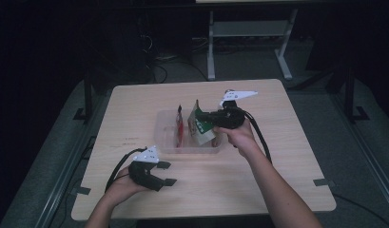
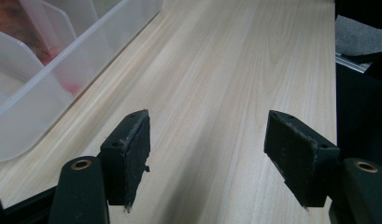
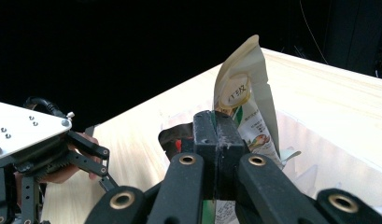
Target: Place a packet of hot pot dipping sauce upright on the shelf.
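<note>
Resting near the table's (image 1: 135, 102) front edge, the left gripper (image 1: 164, 173) lies low over the bare wood in the person's left hand (image 1: 121, 186), its jaws wide apart with nothing between them. In the left gripper view its two dark pads (image 2: 135, 151) frame bare wood grain, and the wall of a clear bin (image 2: 53, 70) runs along the upper left, well apart from them, with something red blurred behind the plastic.

Farther in, at the middle of the table, the bin (image 1: 166, 142) sits with a thin red packet (image 1: 179, 126) standing upright inside. The right gripper (image 1: 202, 122), held in the right hand (image 1: 242, 135), reaches over the bin from the right. Its jaws are pressed together on a pouch (image 1: 201, 126), green and white, tilted in the bin's right part. In the right gripper view the pouch (image 3: 247, 93) rises above the clamped jaws, its cream top edge bent over, with printed labels too small to read.

Beyond the table, white desk legs (image 1: 211, 47) stand on a dark floor.
</note>
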`<action>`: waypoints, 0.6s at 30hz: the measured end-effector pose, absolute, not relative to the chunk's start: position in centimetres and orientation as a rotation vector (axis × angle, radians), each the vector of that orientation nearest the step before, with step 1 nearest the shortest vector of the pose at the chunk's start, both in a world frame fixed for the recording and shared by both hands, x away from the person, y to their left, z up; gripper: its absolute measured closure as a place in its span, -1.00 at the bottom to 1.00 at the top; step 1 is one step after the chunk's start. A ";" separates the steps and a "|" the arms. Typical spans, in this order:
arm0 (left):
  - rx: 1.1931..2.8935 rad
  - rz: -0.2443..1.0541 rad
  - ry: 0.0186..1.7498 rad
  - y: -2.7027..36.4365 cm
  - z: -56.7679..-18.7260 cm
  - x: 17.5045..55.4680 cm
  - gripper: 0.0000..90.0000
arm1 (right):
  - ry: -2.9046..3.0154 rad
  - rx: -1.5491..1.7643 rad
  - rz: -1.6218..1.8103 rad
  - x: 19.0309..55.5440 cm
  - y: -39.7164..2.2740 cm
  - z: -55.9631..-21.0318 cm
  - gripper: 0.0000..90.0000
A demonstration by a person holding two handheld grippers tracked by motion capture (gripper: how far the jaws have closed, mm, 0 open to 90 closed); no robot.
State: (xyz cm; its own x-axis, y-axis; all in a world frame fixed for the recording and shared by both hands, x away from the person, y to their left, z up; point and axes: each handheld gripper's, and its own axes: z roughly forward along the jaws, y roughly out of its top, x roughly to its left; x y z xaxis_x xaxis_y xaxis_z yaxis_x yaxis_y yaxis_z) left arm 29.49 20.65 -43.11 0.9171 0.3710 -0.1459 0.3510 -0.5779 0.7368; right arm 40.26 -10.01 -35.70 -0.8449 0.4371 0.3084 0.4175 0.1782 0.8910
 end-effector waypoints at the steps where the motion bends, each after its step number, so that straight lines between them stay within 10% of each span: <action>1: 2.234 0.031 0.513 20.6 -43.1 29.5 -0.31 | 2.397 0.863 1.798 40.3 -10.0 -35.7 0.97; 18: 2.237 0.035 0.512 20.6 -43.1 29.5 -0.32 | 2.401 0.801 1.725 38.7 -11.6 -34.2 0.41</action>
State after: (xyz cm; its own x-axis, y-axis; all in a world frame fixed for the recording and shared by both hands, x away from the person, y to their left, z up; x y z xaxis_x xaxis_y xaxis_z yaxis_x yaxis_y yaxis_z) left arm 29.53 20.59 -43.14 0.9168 0.3730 -0.1426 0.3503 -0.5800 0.7355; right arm 38.67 -11.65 -34.23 -0.8603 0.4536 0.2325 0.3651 0.2301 0.9021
